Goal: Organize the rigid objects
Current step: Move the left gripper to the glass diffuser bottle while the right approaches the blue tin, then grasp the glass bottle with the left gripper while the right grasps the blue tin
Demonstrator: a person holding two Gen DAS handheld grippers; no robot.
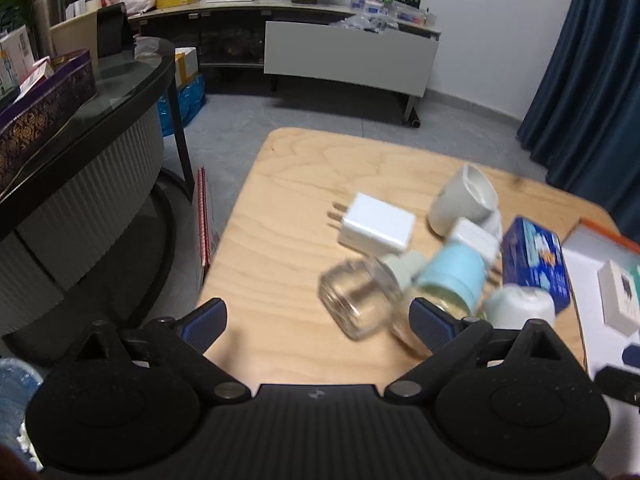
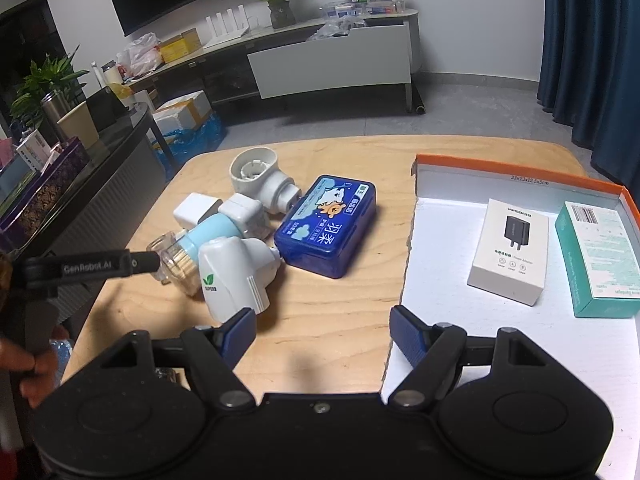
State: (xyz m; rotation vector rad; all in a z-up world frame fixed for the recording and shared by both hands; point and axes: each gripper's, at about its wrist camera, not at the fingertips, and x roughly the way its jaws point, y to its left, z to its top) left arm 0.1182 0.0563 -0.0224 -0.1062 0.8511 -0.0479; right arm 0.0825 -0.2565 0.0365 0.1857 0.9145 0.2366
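Wooden table (image 2: 328, 320) — both grippers' jaws wide (empty).

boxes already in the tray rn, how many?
2: white charger box mid-tray; teal box at its right edge. Near part hidden behind right gripper.

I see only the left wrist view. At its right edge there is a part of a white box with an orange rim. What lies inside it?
Observer: The orange-rimmed box holds two things, a white charger box and a teal box, lying apart.
Operator: Does the right gripper hold something?
Observer: No. The right gripper is open, with nothing between its fingers.
Operator: What is the blurred white thing next to the blue case?
Observer: A white plug-in device with a green leaf logo, lying beside the blue case.
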